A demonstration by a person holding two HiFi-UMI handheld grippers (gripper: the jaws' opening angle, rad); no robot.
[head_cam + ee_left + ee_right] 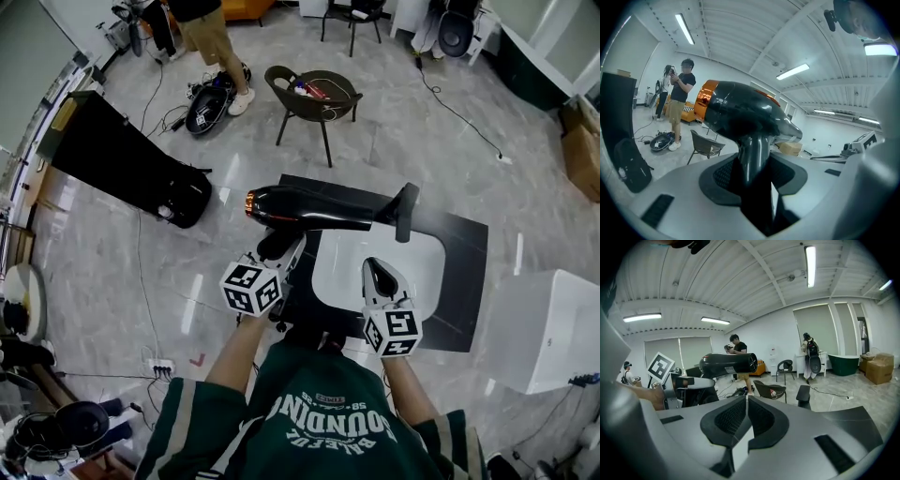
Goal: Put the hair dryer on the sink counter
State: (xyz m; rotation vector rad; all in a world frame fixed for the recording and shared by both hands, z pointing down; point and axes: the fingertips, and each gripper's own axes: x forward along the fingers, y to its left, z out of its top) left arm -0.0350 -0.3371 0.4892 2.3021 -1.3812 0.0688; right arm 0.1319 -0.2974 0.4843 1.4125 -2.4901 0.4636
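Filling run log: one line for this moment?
left gripper: shut on hair dryer handle | right gripper: shut, empty | hair dryer: above sink counter, not set down

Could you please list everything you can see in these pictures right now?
glossy black hair dryer with orange end ring: one, black, above the counter's left edge.
dark sink counter: one, black with white basin, below both grippers.
black faucet: one, black, behind the basin.
dark shell chair: one, brown, floor beyond counter.
standing person: one, tan shorts, far floor.
white box: one, white, right of counter.
left gripper: one, grey, shut on hair dryer's handle.
right gripper: one, grey, jaws together, empty, over basin.
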